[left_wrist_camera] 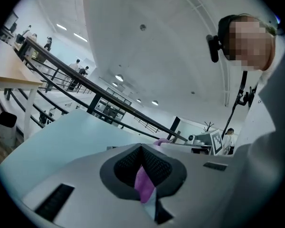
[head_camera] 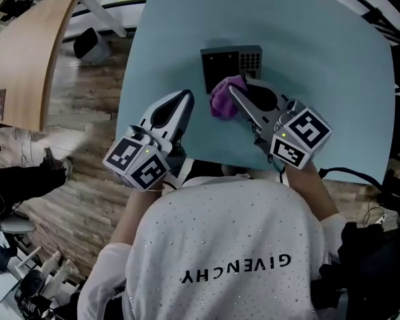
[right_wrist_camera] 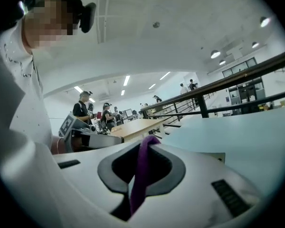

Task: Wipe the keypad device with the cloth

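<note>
Right gripper [head_camera: 233,92] clamped on cloth [head_camera: 223,103], cloth at keypad [head_camera: 224,67] 6 o'clock edge, left gripper [head_camera: 186,97] jaws together, at cloth's 9 o'clock.

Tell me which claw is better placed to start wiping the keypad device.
Right. The right claw is shut on the purple cloth, which sits at the near edge of the keypad device. The left claw lies off to the side, clear of the cloth.

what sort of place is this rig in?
Probably a large open-plan lab or office hall: black railings as on a mezzanine, ceiling lights, and other people standing by desks in the background.
</note>
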`<state>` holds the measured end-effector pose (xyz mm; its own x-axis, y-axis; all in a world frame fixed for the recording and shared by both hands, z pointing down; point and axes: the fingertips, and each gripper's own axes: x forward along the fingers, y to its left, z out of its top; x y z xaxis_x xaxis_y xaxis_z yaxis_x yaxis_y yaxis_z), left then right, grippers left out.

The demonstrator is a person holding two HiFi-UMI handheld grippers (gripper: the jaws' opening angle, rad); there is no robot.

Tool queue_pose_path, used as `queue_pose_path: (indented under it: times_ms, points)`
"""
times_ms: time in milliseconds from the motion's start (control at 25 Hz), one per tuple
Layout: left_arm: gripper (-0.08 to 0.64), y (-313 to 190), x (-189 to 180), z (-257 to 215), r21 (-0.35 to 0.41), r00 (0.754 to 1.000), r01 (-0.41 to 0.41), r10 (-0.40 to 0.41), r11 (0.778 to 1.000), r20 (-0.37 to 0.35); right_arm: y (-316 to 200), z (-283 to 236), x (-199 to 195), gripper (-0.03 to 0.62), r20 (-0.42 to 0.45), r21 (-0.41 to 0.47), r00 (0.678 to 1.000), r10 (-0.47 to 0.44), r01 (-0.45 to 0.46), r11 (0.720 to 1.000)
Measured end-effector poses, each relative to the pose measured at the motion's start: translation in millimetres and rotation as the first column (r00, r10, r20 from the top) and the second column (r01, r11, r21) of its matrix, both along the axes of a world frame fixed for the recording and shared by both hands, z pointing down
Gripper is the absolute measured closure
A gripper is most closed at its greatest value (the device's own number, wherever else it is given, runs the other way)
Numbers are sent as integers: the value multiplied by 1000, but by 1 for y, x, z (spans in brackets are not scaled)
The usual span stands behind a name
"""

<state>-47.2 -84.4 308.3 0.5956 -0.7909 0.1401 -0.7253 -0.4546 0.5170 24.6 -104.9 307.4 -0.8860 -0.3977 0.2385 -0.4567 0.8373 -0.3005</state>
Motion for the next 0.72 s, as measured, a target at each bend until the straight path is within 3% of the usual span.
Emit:
queue_pose_path:
  times_ms: [200, 520, 720]
  points:
    - [560, -41, -7, 27, -10, 998, -54, 54, 999, 38, -41, 25, -22, 580, -102, 72, 994, 39, -32, 997]
    - [560, -68, 2, 60, -117, 990, -140, 136, 983, -45, -62, 55, -42, 578, -74, -77, 994, 79, -85, 993]
    - [560, -82, 0, 71, -129, 983, -180, 172, 975, -67, -75, 76, -52, 578, -138, -88, 981, 133, -146, 985]
